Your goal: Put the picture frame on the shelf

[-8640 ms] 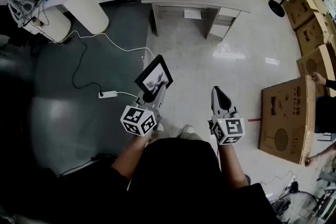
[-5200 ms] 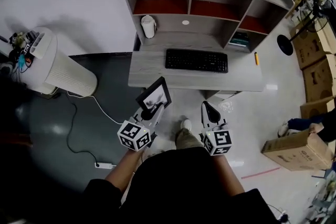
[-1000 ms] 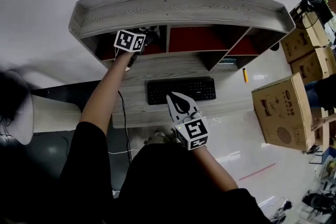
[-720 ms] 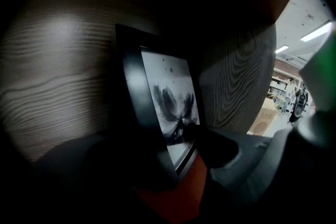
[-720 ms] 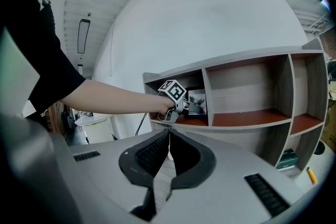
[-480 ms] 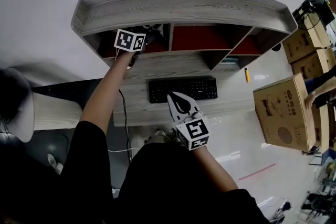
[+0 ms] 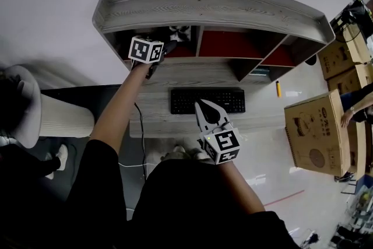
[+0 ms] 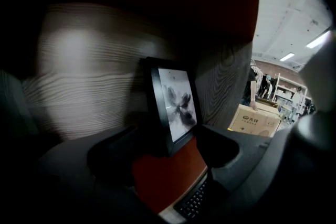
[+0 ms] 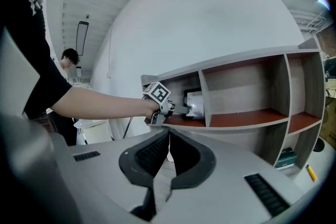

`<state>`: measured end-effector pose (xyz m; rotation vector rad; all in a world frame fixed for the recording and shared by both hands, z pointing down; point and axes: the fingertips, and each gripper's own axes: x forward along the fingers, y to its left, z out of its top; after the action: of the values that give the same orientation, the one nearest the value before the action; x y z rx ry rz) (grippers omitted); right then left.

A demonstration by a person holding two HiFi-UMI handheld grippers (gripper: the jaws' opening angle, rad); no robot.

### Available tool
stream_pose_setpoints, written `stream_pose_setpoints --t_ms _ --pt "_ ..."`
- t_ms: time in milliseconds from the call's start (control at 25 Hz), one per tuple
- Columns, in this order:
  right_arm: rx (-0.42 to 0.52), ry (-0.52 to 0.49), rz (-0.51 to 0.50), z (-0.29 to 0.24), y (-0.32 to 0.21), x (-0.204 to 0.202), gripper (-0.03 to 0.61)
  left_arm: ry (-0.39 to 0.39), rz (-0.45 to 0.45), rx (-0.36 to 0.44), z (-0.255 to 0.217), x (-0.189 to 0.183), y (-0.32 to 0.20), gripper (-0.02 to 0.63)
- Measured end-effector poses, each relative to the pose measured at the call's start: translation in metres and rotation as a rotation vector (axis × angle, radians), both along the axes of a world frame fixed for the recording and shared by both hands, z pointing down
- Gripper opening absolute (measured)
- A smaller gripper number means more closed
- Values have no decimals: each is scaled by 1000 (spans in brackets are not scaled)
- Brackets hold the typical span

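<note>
Left claw (image 8: 169,136) is sitting wide apart around the foot of the picture frame (image 8: 176,102), inside the left compartment of the shelf (image 7: 210,6).
I am seeing the red shelf board between its jaws, while the frame is standing upright and slightly turned, at most brushing one jaw. I am judging the placing as good as done; what is left is backing out without tipping it. Right claw (image 9: 169,131) is hanging pressed together and empty over the table (image 7: 157,119), near the keyboard (image 7: 207,101).
</note>
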<state>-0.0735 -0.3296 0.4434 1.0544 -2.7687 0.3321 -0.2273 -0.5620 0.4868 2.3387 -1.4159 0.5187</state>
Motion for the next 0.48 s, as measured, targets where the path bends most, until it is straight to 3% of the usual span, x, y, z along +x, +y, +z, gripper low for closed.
stream_pose_setpoints --t_ms 280,480 --pt "17 4 57 -3 -11 29 12 36 -29 25 0 2 63 353" --pt "27 4 107 -3 -15 49 14 158 -89 86 -25 10 127 353"
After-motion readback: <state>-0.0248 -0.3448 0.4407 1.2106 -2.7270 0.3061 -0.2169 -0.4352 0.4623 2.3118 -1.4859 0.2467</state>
